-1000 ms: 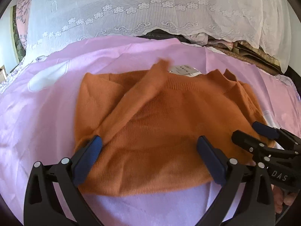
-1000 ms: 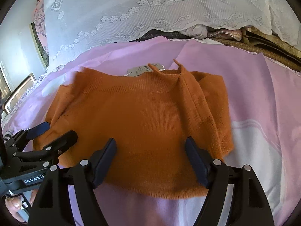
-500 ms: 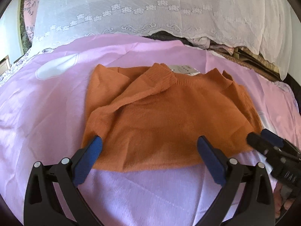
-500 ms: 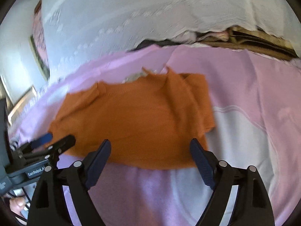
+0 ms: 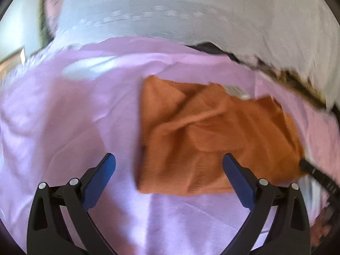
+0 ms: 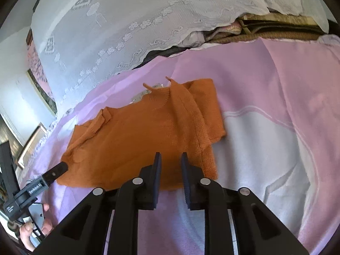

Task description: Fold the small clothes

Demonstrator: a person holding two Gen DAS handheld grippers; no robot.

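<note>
Sweater (image 6: 144, 140), orange knit, is lying flat on the pink bedspread (image 6: 276, 97) with both sleeves folded in. The right gripper (image 6: 171, 165) has been narrowing its fingers from wide to a slim gap over the hem, gripping nothing visible; the left gripper (image 5: 170, 176) is swinging leftward, fingers spread wide and empty, likely lining up the next fold.
</note>
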